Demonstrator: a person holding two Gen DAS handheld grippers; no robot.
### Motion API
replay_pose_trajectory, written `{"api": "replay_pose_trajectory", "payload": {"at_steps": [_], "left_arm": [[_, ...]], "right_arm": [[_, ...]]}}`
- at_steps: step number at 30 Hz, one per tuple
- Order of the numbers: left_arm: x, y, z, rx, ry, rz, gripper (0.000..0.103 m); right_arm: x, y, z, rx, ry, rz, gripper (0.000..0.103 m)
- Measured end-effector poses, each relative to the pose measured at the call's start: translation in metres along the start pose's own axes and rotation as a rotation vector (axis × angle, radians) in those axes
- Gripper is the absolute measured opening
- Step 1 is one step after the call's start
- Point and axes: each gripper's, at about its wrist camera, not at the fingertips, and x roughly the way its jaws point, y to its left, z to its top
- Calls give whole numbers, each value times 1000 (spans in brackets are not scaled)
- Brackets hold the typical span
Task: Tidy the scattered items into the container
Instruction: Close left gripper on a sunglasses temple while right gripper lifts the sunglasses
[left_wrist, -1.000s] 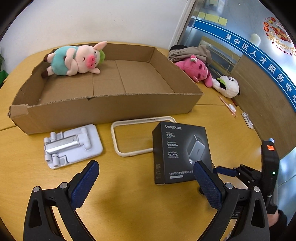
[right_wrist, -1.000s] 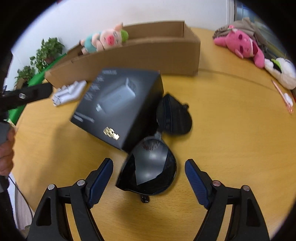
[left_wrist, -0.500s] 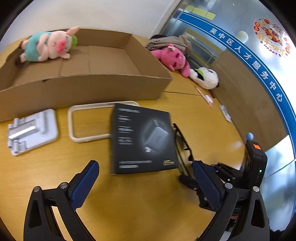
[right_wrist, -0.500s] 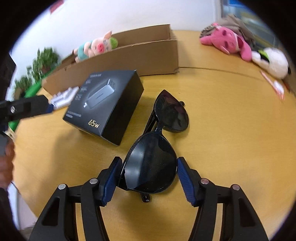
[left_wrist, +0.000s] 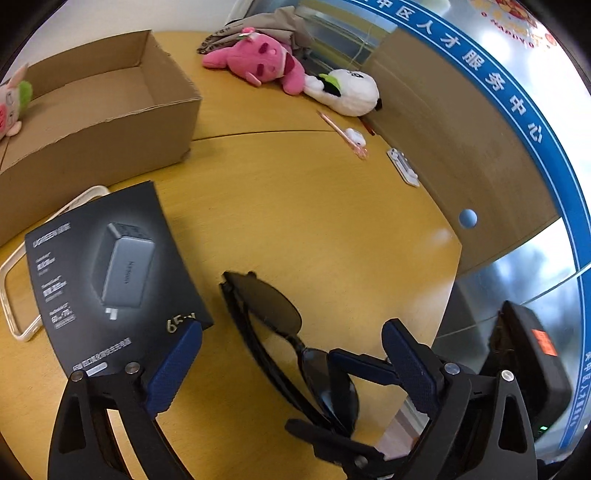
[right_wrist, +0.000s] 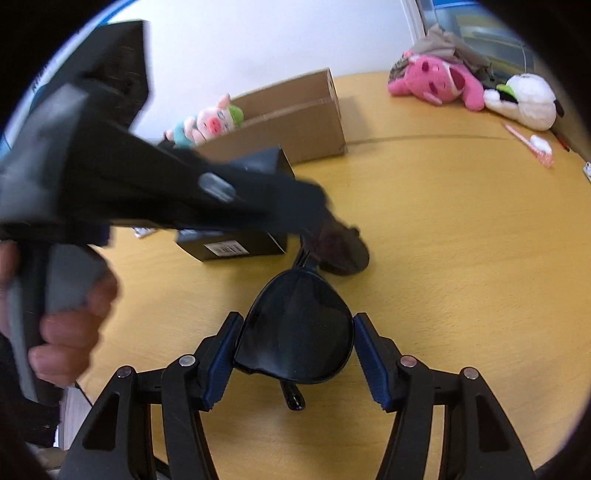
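1. You are working over a yellow wooden table (left_wrist: 314, 206) beside a white wall, with the cardboard box (left_wrist: 110, 110) at its far side as your landmark.
2. Your right gripper (right_wrist: 293, 354) has both blue pads clamped on the near lens of the black sunglasses (right_wrist: 295, 332), which lie well in front of the box.
3. Your left gripper (left_wrist: 291, 363) hangs with its fingers spread and empty above the sunglasses.
4. The black charger carton (left_wrist: 107, 280) lies between the box and the sunglasses.
5. A pig plush (right_wrist: 207, 123) sits inside the box.
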Motion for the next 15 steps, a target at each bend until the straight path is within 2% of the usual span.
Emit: {"api": "replay_pose_trajectory", "payload": {"at_steps": [8,12,13,14,15], "left_arm": [[13,7,-17,-85,100,-14,95],[24,20,-27,-176,136,-47,95],[28,23,-28,-204,136,-59,88],[29,25,-29,-224,119,-78,86],[30,26,-29,-234,114,-90,77]], "right_arm": [[-15,-4,2,37,-21,30,59],[-18,-6,-2,48,-12,51,59],[-18,-5,-4,48,-7,58,59],[-18,-3,-6,45,-1,65,59],[-18,0,-9,39,3,71,59]]}}
